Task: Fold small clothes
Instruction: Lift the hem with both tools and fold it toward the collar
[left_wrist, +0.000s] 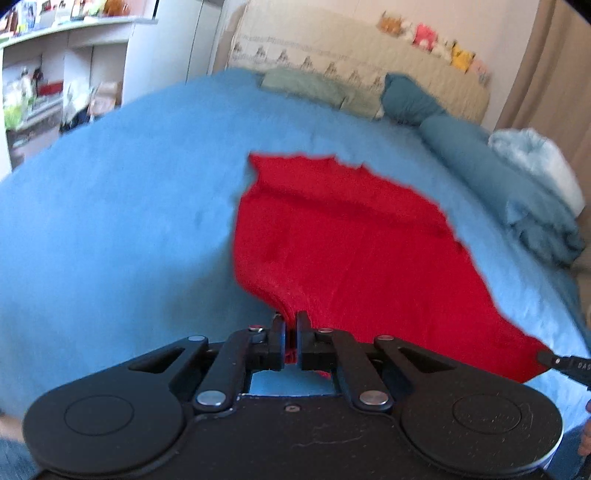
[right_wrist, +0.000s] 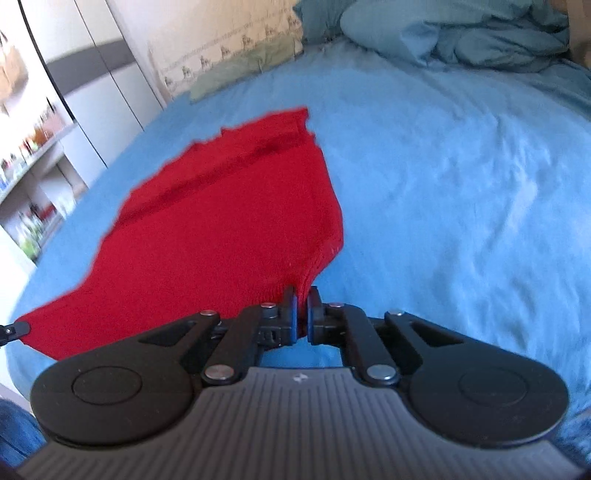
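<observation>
Left wrist view: left gripper, jaws pinched nearly closed on near corner of red knit garment, spread across blue bed; right gripper's tip at opposite corner, apparently to keep hem taut.

Right wrist view: right gripper, jaws clamped on garment's other near corner, likely readying a lift-and-fold toward far edge; pillows well apart.

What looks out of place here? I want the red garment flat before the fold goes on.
Nothing looks spilled or damaged. The red garment is pinched at its near corners by the left gripper and right gripper; a ridge crosses its far part, so it isn't fully flat on the blue bedspread.
</observation>
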